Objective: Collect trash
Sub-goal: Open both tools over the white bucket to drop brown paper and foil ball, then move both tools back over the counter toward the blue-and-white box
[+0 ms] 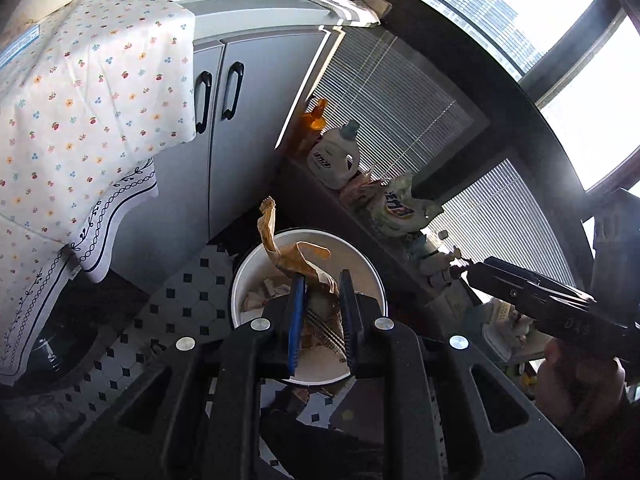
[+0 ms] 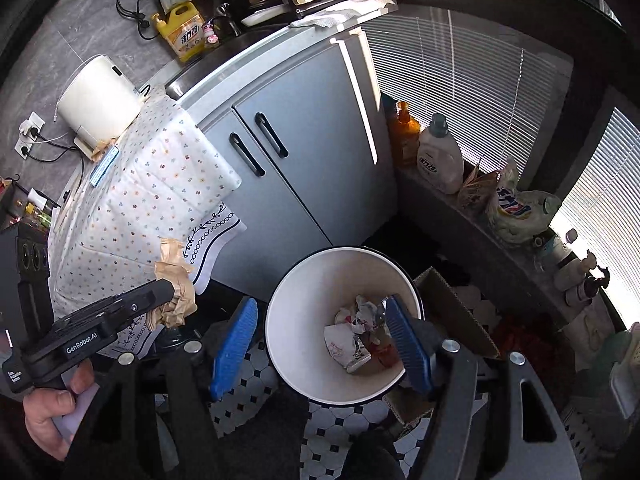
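Blue pads of my left gripper (image 1: pixel 322 312) pinch crumpled brown paper (image 1: pixel 296 258) above the white bin (image 2: pixel 288 320). My right gripper (image 2: pixel 320 340) hangs spread and empty over trash there. Next I'd release the paper inside.

Both grippers are black plastic with silver round bolts and ribbed blue pads (image 2: pixel 236 344); the left gripper (image 2: pixel 162 294) bears white "GenRobot.AI" lettering.
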A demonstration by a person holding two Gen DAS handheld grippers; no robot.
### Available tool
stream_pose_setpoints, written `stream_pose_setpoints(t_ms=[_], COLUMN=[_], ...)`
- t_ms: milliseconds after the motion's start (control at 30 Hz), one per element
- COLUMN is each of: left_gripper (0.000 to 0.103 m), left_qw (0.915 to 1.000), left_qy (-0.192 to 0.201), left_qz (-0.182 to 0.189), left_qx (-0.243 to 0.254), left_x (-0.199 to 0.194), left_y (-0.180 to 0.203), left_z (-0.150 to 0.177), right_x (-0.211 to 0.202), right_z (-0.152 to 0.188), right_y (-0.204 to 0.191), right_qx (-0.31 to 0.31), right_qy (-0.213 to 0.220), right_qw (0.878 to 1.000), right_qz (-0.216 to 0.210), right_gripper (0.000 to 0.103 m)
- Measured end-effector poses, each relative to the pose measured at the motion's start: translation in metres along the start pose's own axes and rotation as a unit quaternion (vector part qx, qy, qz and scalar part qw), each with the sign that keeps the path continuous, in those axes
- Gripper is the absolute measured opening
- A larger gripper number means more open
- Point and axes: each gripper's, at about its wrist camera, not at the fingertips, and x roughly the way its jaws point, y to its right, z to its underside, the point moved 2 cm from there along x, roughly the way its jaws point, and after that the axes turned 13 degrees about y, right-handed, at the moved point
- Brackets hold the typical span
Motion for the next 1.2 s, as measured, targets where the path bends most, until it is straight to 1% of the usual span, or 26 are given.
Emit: stream_pose_setpoints(t_ms=[167, 367, 467, 500, 533, 600, 633, 833, 1033, 1200], left_gripper=[0.018, 0.018, 0.02, 0.028, 0.038, 0.048, 0.052, 0.059, 0.059, 0.061], left_qw=[0.9994, 0.998, 0.997, 0.9963, 0.9954, 0.9949, 0.995, 0.9961, 0.997, 0.9988], left_qy=[-0.018, -0.034, -0.045, -0.05, -0.055, -0.054, -0.054, -0.048, -0.047, -0.017], left_qz=[0.027, 0.048, 0.057, 0.065, 0.076, 0.084, 0.084, 0.074, 0.061, 0.041], left_qx=[0.015, 0.025, 0.028, 0.025, 0.02, 0.014, 0.012, -0.003, -0.011, -0.02], left_x=[0.017, 0.037, 0.045, 0.047, 0.049, 0.049, 0.049, 0.043, 0.037, 0.019], left_y=[0.019, 0.04, 0.048, 0.051, 0.052, 0.053, 0.052, 0.039, 0.026, 0.01], left_z=[0.004, 0.009, 0.012, 0.014, 0.015, 0.015, 0.015, 0.012, 0.013, -0.001], right_x=[-0.016, -0.033, -0.039, -0.04, -0.041, -0.041, -0.041, -0.037, -0.03, -0.019], right_z=[0.007, 0.013, 0.016, 0.018, 0.019, 0.021, 0.022, 0.024, 0.019, 0.014], right_y=[0.019, 0.034, 0.04, 0.042, 0.044, 0.045, 0.045, 0.043, 0.03, 0.016], right_qx=[0.022, 0.032, 0.041, 0.044, 0.046, 0.047, 0.048, 0.049, 0.039, 0.028], right_qy=[0.006, 0.014, 0.017, 0.017, 0.016, 0.015, 0.015, 0.011, 0.01, 0.003], right_qw=[0.999, 0.998, 0.998, 0.997, 0.997, 0.997, 0.997, 0.997, 0.998, 0.999], right_qz=[0.023, 0.043, 0.051, 0.054, 0.055, 0.058, 0.059, 0.052, 0.038, 0.024], right_gripper=[0.066, 0.066, 0.066, 0.066, 0.066, 0.066, 0.066, 0.066, 0.066, 0.067])
